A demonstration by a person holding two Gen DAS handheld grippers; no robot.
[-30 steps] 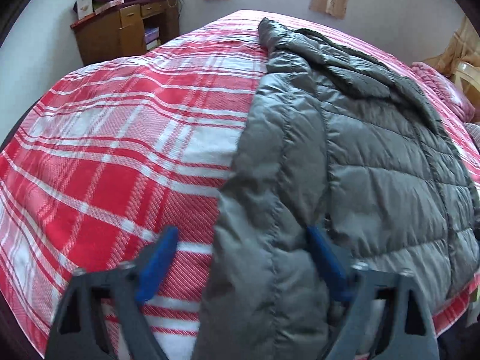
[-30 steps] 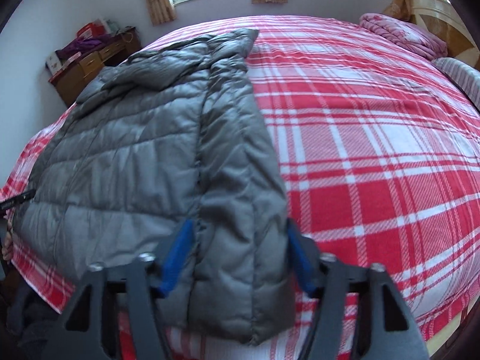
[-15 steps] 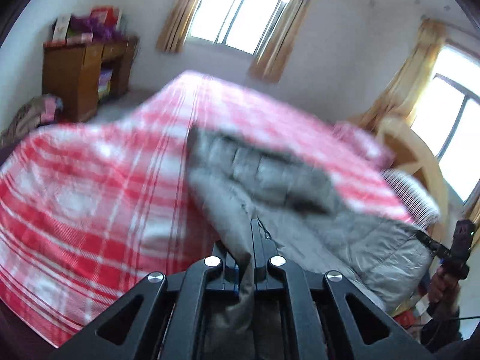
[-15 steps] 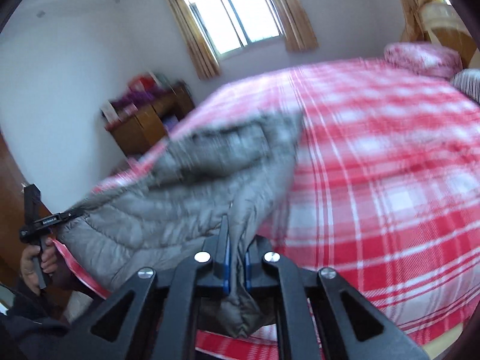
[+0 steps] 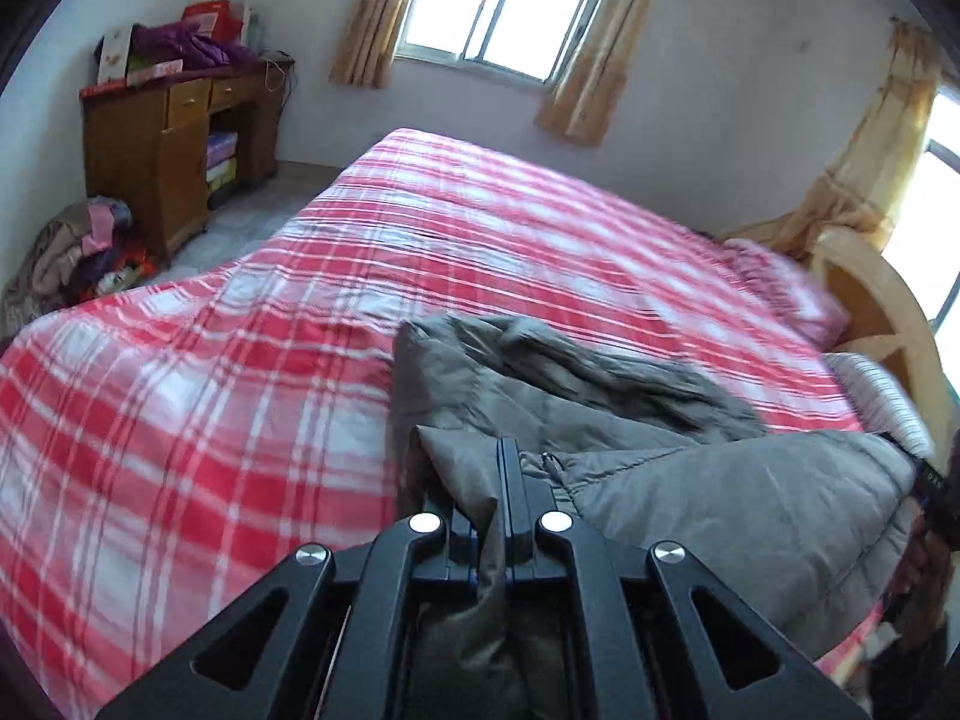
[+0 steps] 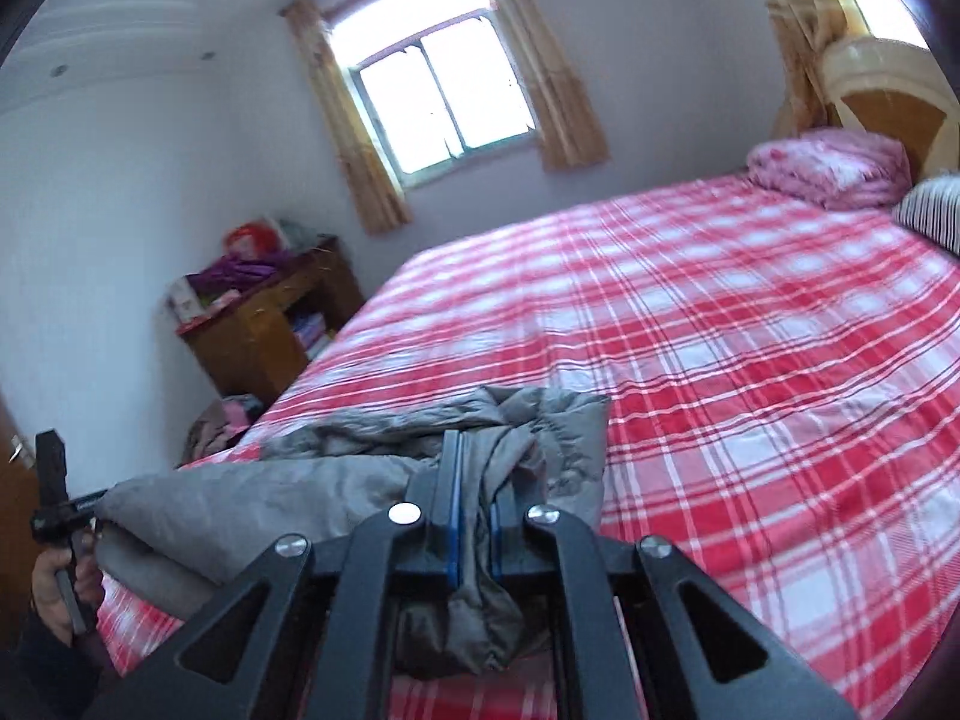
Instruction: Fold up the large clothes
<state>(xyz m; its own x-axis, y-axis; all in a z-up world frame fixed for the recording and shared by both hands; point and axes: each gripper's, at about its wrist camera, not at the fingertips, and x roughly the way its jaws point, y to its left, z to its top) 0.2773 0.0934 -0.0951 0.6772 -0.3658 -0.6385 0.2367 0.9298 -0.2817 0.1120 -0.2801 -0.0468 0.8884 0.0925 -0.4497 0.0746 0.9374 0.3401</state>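
- Two grippers, nearest the lens in each wrist view: the left gripper [image 5: 501, 516] and the right gripper [image 6: 471, 516] are each clenched on a pinch of the grey quilted jacket [image 5: 720, 498], cloth bunched between the closed jaws.
- A second ago both stood open over the jacket's near hem, the garment flat; now the hem is raised and carried forward, its lower half arching over the upper half. Judged: the bottom-to-top fold is under way, not yet laid down.
- Just ahead of the grippers, the collar end [image 6: 540, 420] lies rumpled on the bed [image 5: 180, 390], partly under the lifted fold.
- To the far side of each gripper, the other one appears only at the frame edge, with the person's left hand [image 6: 57, 588] below it.
- Beyond, a wooden cabinet [image 5: 156, 150], pillows [image 6: 834, 168] and window [image 5: 498, 6].
- Hidden or unclear: the sleeves; how evenly the hem aligns; motion blur softens the plaid and the jacket's far edge.
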